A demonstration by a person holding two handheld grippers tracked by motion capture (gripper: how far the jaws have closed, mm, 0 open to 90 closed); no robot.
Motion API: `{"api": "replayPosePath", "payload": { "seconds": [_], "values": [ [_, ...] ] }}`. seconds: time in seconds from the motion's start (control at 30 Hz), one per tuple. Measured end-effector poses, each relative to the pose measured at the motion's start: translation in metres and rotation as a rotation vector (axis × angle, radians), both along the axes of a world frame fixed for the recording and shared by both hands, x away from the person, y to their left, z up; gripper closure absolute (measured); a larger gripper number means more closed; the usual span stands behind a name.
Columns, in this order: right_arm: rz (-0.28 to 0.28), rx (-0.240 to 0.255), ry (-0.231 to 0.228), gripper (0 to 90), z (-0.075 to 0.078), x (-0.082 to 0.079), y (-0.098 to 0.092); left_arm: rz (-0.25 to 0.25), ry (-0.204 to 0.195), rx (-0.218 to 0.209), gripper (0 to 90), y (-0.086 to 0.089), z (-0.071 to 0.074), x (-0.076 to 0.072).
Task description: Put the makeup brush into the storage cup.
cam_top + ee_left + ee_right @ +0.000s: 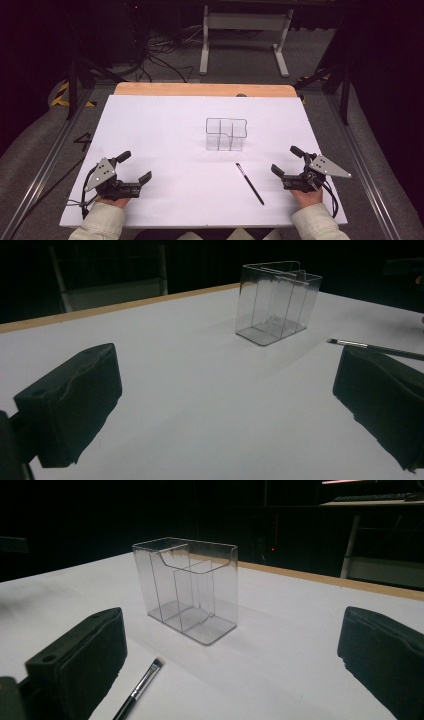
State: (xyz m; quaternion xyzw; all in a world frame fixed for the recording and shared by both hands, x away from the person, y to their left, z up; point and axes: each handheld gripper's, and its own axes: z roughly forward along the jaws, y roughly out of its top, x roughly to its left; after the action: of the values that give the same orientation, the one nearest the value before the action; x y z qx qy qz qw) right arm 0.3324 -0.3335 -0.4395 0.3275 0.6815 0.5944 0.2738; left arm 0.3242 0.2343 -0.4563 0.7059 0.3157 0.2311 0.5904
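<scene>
Pre-grasp: left gripper [135, 167] and right gripper [287, 161] both spread, empty; next probably pinch brush [249, 183], drop into clear organizer [226, 133].

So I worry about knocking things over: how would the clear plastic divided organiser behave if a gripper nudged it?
The clear plastic divided organiser looks thin-walled and empty, so it is probably light and would slide easily on the smooth white table. It stands tall on a narrow base, so a push high up may tip it. Its glossy walls could slip between the jaws.
</scene>
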Motion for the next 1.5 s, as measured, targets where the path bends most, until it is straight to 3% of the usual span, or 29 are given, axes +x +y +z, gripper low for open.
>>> {"api": "replayPosePath", "payload": {
  "seconds": [0.13,0.3,0.43,0.77,1.13,1.23,1.33,1.5],
  "values": [
    [0.007,-0.011,-0.006,0.0,0.007,-0.001,0.005,-0.004,0.009,0.013,0.0,-0.001,-0.001,0.001],
    [0.046,0.035,0.021,0.0,0.013,0.0,0.011,0.005,0.03,0.001,0.0,-0.002,-0.003,0.0],
    [0.076,0.003,0.006,0.0,0.022,-0.001,0.024,-0.002,0.039,0.008,0.0,-0.002,-0.003,0.001],
    [0.119,0.01,0.023,0.0,0.03,0.006,0.053,0.002,0.04,0.007,0.0,-0.002,-0.003,0.0],
    [0.149,-0.018,0.041,0.0,0.036,0.011,0.068,0.002,0.041,-0.004,0.0,-0.003,-0.003,0.001],
    [0.15,-0.049,0.088,2.3,0.042,0.013,0.069,0.004,0.045,-0.012,0.0,-0.003,-0.003,0.002],
    [0.169,-0.114,0.184,4.8,0.049,0.018,0.073,0.0,0.048,-0.012,0.0,-0.003,-0.003,0.002],
    [0.167,-0.228,0.282,8.7,0.055,0.024,0.083,-0.002,0.055,-0.008,0.0,-0.002,-0.003,0.002]
  ]
}}
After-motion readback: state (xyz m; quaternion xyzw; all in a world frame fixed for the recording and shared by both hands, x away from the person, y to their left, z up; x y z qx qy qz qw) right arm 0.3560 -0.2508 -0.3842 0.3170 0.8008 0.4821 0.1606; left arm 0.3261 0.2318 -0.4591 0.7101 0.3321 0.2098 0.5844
